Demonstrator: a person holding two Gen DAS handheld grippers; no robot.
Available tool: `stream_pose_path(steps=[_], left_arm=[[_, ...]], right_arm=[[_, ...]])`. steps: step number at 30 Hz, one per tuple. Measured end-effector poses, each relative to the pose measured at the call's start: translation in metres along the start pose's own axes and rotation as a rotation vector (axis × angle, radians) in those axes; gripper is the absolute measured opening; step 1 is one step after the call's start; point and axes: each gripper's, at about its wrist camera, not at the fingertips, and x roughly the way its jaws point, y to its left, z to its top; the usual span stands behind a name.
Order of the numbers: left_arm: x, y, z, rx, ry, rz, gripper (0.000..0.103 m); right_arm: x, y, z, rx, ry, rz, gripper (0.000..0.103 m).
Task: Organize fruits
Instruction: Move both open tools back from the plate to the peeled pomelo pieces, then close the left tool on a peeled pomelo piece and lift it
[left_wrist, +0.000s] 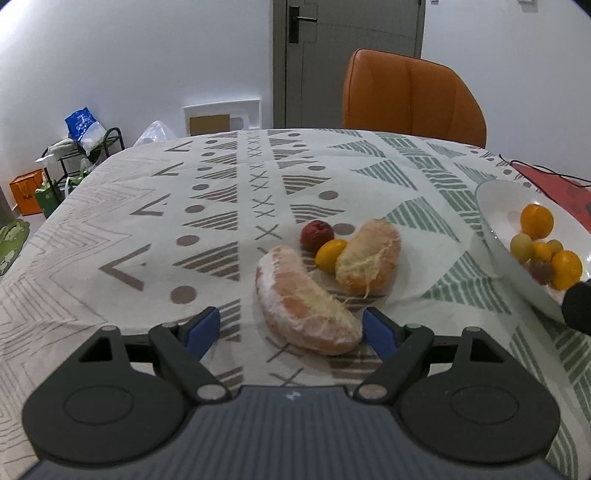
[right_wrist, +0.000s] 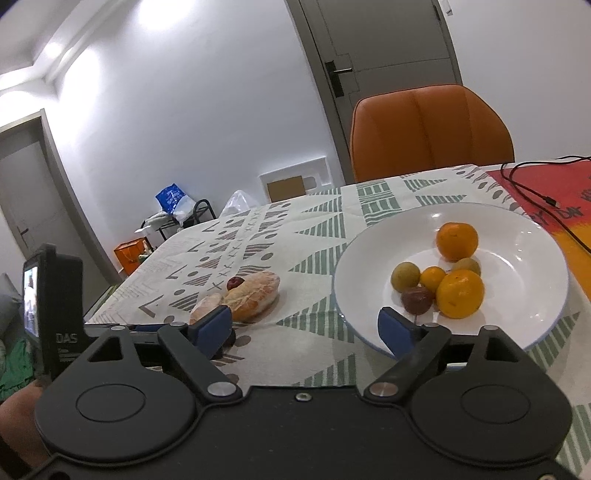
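On the patterned tablecloth lie two peeled pomelo segments, a near one (left_wrist: 306, 310) and a far one (left_wrist: 369, 256), with a small yellow citrus (left_wrist: 330, 254) and a dark red fruit (left_wrist: 316, 235) behind them. My left gripper (left_wrist: 291, 328) is open, and the near segment's end lies between its fingers, close to the right fingertip (left_wrist: 380, 330). To the right, a white plate (right_wrist: 517, 325) holds two oranges (right_wrist: 460, 293), two greenish fruits (right_wrist: 405, 277), a small orange and a dark red fruit (right_wrist: 416, 300). My right gripper (right_wrist: 306, 328) is open and empty at the plate's near rim.
An orange chair (left_wrist: 410, 96) stands at the table's far side. A red mat (right_wrist: 546, 195) with a black cable (right_wrist: 532, 195) lies beyond the plate. Left of the table, a rack with bags (left_wrist: 85, 144) stands on the floor. The left gripper's body with its screen (right_wrist: 51, 314) is at the left.
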Motion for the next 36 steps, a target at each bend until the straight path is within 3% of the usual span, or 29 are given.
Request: stream_pose_path(steps=[15, 25, 33, 36], left_arm=[[-0.006, 0.039, -0.004, -0.053, 0.006, 0.054, 0.083], [-0.003, 0.044, -0.002, -0.073, -0.026, 0.013, 0.082], [0.004, 0.034, 0.004, -0.044, -0.044, -0.006, 0.066], [0.006, 0.031, 0.004, -0.014, -0.054, 0.011, 0.049]], right_arm=[[0.026, 0.025, 0.001, -0.024, 0.035, 0.054, 0.082], [0.039, 0.033, 0.001, -0.030, 0.068, 0.066, 0.074], [0.048, 0.034, 0.005, -0.025, 0.081, 0.050, 0.069], [0.053, 0.037, 0.006, -0.033, 0.087, 0.053, 0.068]])
